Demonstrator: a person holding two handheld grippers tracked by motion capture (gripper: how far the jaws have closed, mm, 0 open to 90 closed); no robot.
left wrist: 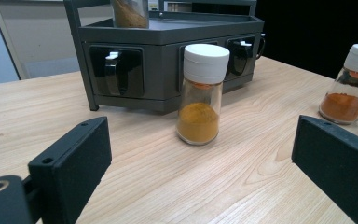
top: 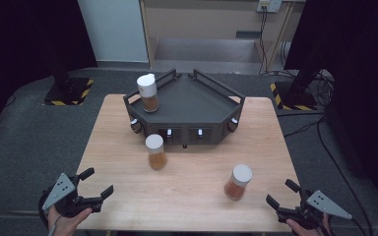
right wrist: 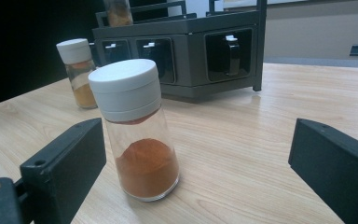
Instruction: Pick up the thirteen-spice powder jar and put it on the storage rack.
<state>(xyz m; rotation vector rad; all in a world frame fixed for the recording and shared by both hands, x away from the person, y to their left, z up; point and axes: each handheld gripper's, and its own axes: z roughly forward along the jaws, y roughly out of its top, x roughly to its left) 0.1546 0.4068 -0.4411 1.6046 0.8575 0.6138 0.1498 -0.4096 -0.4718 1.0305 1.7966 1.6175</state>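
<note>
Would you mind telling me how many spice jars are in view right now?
3. One jar stands on top of the dark rack, one on the table just in front of it, and one near the right gripper.

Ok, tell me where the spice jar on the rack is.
In the high view the spice jar stands upright on the dark rack, at its left corner, behind the jar that stands on the table in front of the rack.
</note>
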